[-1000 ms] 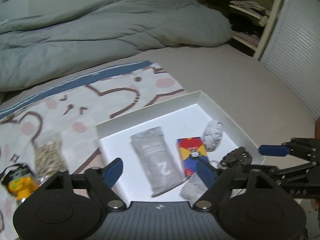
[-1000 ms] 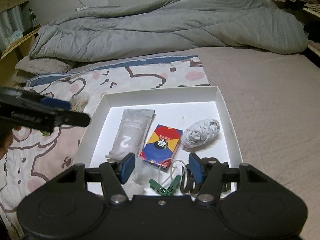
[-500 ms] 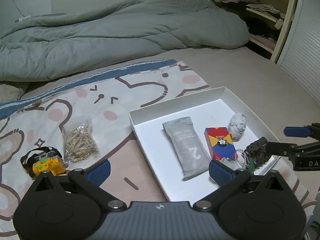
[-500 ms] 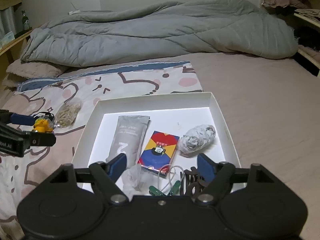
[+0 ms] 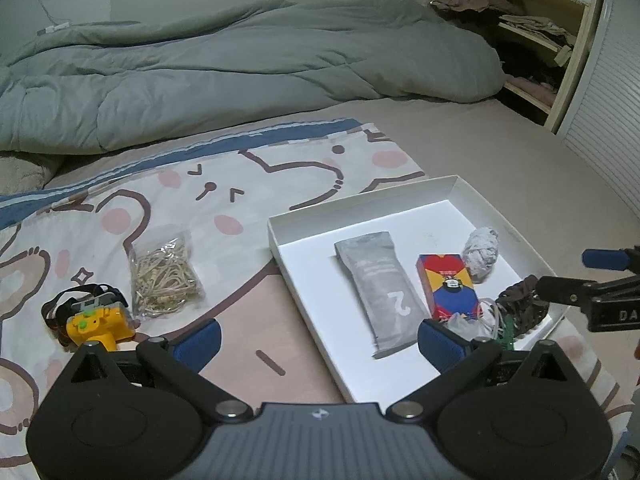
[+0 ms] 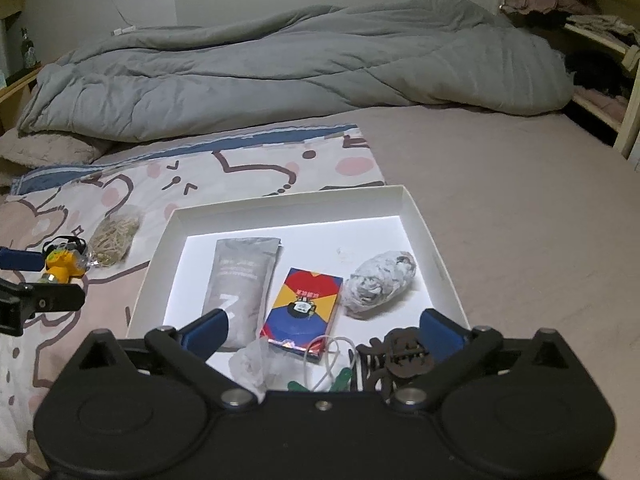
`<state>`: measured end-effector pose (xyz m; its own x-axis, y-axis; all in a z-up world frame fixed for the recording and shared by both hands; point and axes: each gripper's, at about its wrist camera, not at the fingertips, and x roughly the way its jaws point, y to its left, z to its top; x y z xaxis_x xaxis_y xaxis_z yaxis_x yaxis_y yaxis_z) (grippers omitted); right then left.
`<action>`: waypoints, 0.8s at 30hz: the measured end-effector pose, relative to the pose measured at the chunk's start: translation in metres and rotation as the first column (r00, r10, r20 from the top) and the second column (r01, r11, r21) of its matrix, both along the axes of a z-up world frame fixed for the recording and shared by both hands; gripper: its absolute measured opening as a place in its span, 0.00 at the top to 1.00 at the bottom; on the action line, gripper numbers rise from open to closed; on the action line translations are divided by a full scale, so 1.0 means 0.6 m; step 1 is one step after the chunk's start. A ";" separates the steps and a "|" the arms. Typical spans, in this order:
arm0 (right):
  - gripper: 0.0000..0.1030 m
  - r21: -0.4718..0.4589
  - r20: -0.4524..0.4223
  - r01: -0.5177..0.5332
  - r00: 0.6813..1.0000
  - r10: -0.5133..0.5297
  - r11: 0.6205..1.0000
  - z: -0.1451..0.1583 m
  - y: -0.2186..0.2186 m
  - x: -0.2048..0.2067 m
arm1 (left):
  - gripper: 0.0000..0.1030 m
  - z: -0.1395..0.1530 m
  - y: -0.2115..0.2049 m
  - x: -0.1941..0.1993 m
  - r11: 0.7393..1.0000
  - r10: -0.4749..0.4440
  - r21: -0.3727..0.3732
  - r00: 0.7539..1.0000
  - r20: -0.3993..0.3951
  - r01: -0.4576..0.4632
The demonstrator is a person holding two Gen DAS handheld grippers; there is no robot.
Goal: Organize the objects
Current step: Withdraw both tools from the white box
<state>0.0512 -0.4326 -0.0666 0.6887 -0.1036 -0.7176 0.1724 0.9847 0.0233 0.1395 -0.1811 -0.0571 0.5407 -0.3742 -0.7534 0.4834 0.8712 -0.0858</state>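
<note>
Both grippers have just been opening, now spread wide with nothing between the jaws – left gripper [image 5: 318,338], right gripper [image 6: 322,330]. Yellow toy [image 5: 98,322] and rubber-band bag [image 5: 164,276] lie outside the white tray [image 5: 360,196]. Risk – the slick bag slips or the toy's strap snags.

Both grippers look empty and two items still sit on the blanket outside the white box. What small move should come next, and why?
Probably ease the left gripper, jaws wide and empty, toward the bag of rubber bands. It and the yellow toy lie on the blanket left of the white box, on the left gripper's side.
</note>
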 end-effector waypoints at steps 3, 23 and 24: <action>0.00 -0.001 0.005 0.005 1.000 -0.005 1.000 0.002 0.002 0.000 | 0.00 -0.002 0.004 0.003 1.000 0.006 0.001 1.000 -0.001 -0.006; 0.00 0.012 0.002 -0.081 0.997 0.081 0.997 -0.005 0.091 0.081 | 0.00 0.005 0.149 0.045 0.978 0.208 -0.019 0.978 0.004 -0.208; 0.00 0.014 0.003 -0.088 0.996 0.088 0.996 -0.005 0.099 0.086 | 0.00 0.005 0.160 0.048 0.975 0.223 -0.019 0.975 0.006 -0.223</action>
<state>0.1028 -0.3735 -0.0693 0.6964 -0.0322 -0.7169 0.0846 0.9957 0.0374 0.1680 -0.0852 -0.0539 0.6178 -0.2572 -0.7431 0.2782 0.9554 -0.0994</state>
